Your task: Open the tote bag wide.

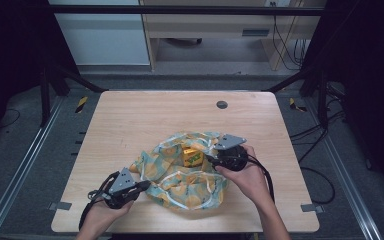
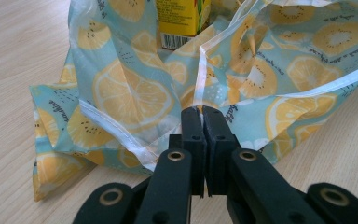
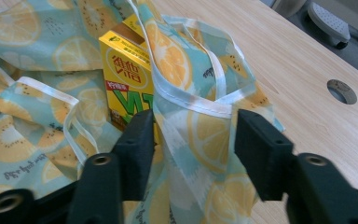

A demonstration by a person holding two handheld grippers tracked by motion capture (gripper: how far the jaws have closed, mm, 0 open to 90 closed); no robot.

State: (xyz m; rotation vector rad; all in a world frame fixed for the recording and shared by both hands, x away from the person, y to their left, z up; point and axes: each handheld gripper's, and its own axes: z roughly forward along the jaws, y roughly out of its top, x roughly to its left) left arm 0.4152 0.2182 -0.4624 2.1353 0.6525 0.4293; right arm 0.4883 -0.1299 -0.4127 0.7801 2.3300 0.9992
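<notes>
Clamped on the white-trimmed edge of the lemon-print bag [image 2: 135,93], my left hand-held gripper [image 2: 200,116] has its jaws pressed together with the hem caught between them, near the front left of the counter [image 1: 130,115]. My right hand-held gripper [image 3: 193,135] stands with its jaws apart, straddling a fold of the bag's far rim; the cloth hangs between the pads and I judge they are not yet pressing on it. Just beyond that rim stands the yellow drink carton [image 3: 126,79], upright inside the bag's mouth, which the high view shows near the middle of the crumpled bag. To do this step well, I think the right jaws should close squarely on the trimmed hem itself, not on the loose panel below it, since the thin fabric would likely slip. I want to keep the left grip steady so the mouth holds taut between my two hands. I should also keep the near pad off the carton, which sits just beside it, so the carton does not tip as the cloth draws tight.
</notes>
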